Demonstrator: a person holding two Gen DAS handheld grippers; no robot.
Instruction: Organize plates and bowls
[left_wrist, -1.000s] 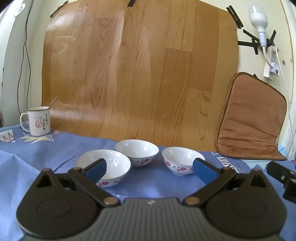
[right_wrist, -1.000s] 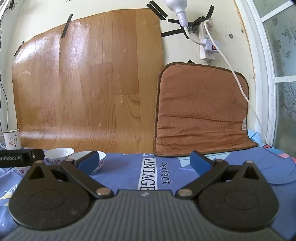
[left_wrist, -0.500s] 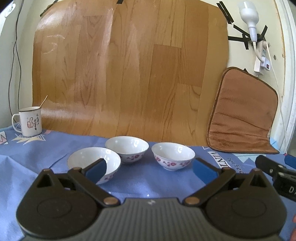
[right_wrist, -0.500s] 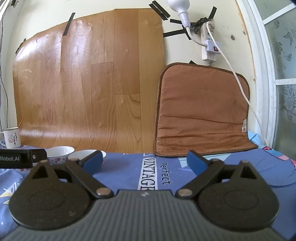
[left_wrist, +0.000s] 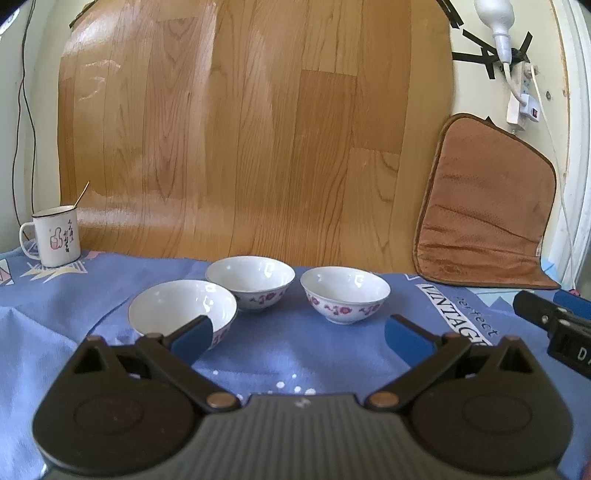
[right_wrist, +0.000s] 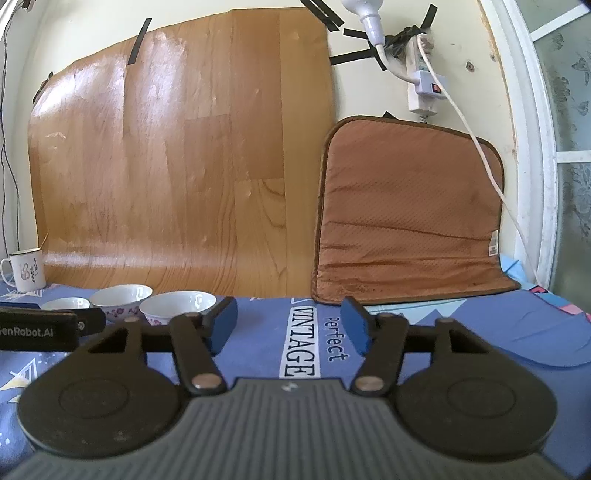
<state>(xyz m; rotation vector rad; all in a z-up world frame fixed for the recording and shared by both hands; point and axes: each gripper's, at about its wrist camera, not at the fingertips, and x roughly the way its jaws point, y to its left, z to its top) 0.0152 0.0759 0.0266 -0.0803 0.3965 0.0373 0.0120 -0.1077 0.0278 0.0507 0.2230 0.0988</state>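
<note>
Item: three white bowls with pink flower sprigs, upright and empty on your blue-clothed surface (left_wrist: 55, 332).

- Near-left bowl (left_wrist: 183, 309): closest to your left tool (left_wrist: 299, 332), partly behind its left pad.
- Middle bowl (left_wrist: 250, 280): just behind the first; whether the two touched could not be told.
- Right bowl (left_wrist: 345, 293): apart from the other two, a strip of cloth between.
- No plates showed in either view.

Also present: an enamel mug (left_wrist: 55, 236) at the far left, a wood-grain sheet (left_wrist: 258, 129) taped to the wall, and a brown cushion (right_wrist: 406, 214) leaning at the right.

Tools: your left tool stood wide open over the cloth, nothing between its pads. Your right tool (right_wrist: 290, 328) sat to the right of the bowls, above the printed lettering; its jaws had just been closing and stood about half open, with nothing between them.

Handling, as a judgement: the bowls looked like glazed ceramic, so stiff, slick and liable to chip. They seemed light enough for one tool. The best hold was probably across the rim wall, one pad inside and one outside, squeezed gently. For nesting, you would have wanted to lower each bowl squarely into the next, since the soft cloth could let a bowl rock or slide.
</note>
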